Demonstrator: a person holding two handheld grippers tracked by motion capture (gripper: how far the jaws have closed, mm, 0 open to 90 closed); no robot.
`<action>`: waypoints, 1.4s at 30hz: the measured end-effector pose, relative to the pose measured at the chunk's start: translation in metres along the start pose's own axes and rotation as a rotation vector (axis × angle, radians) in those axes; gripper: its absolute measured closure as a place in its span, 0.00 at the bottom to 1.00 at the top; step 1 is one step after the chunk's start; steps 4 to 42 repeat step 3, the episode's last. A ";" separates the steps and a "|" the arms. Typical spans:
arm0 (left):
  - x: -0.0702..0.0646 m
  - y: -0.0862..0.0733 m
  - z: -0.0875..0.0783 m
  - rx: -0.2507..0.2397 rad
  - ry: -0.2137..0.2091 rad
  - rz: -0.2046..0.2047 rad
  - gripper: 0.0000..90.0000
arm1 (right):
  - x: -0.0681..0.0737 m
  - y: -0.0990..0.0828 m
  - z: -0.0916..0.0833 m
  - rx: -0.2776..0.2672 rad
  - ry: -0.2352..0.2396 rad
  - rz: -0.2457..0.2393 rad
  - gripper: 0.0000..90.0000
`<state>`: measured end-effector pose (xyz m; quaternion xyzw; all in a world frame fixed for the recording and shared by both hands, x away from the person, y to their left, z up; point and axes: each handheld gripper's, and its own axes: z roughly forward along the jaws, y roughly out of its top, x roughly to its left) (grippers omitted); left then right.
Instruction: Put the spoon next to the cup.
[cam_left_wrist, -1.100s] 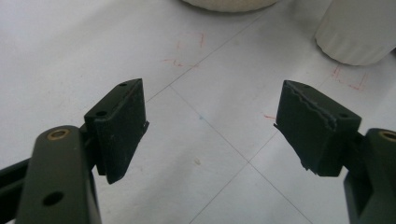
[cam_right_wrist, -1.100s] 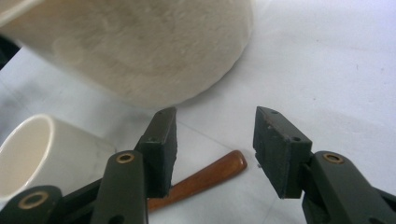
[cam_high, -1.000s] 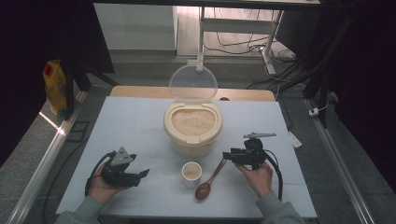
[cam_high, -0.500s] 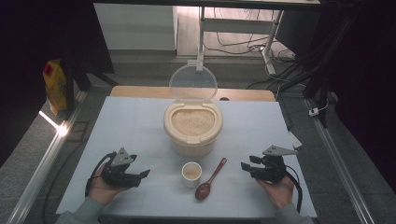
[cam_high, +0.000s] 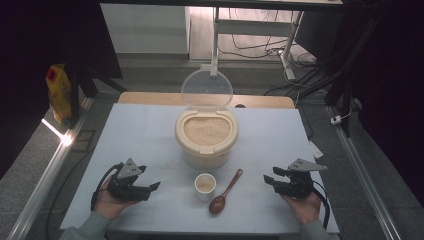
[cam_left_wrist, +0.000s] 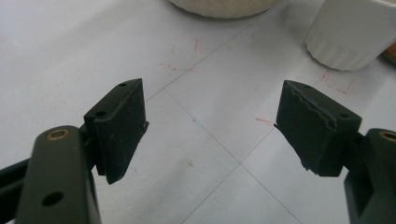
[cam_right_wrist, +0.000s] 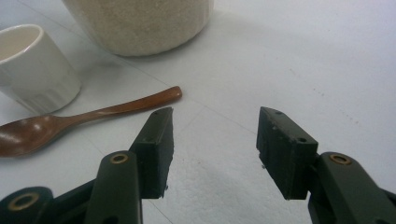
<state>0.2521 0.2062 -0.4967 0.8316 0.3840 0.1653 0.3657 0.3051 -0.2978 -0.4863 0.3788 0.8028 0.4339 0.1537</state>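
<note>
A cream container (cam_high: 206, 132) full of rice stands mid-table, its clear lid (cam_high: 206, 90) swung up behind it. In front of it sit a small white cup (cam_high: 205, 185) and a brown wooden spoon (cam_high: 225, 192), which lies flat with its bowl toward me. My left gripper (cam_high: 152, 186) rests open at the front left, its tips pointing at the cup. My right gripper (cam_high: 268, 179) is open at the front right, clear of the spoon's handle. The left gripper (cam_left_wrist: 210, 98) has nothing between its jaws, with the cup (cam_left_wrist: 350, 37) ahead. The right gripper (cam_right_wrist: 215, 112) is empty too, the spoon (cam_right_wrist: 93, 116) and cup (cam_right_wrist: 32, 70) to its left.
The white table (cam_high: 140, 130) has a wooden strip along its far edge. A yellow packet (cam_high: 59, 92) stands off the table at the far left. Cables and a stand lie beyond the table. Red pen marks (cam_left_wrist: 182, 56) show on the tabletop.
My right gripper has moved away from the spoon's handle to the right and toward me. The spoon stays flat on the table. The left gripper has not moved.
</note>
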 end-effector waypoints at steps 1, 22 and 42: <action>0.000 0.000 0.000 0.000 0.000 0.000 0.26 | 0.000 0.000 0.000 0.002 0.005 -0.001 0.51; 0.000 0.000 0.000 -0.001 -0.002 0.000 0.26 | -0.001 -0.001 -0.001 -0.001 0.004 0.000 0.51; 0.000 0.000 0.000 -0.001 -0.002 0.000 0.26 | -0.001 -0.001 -0.001 -0.001 0.004 0.000 0.51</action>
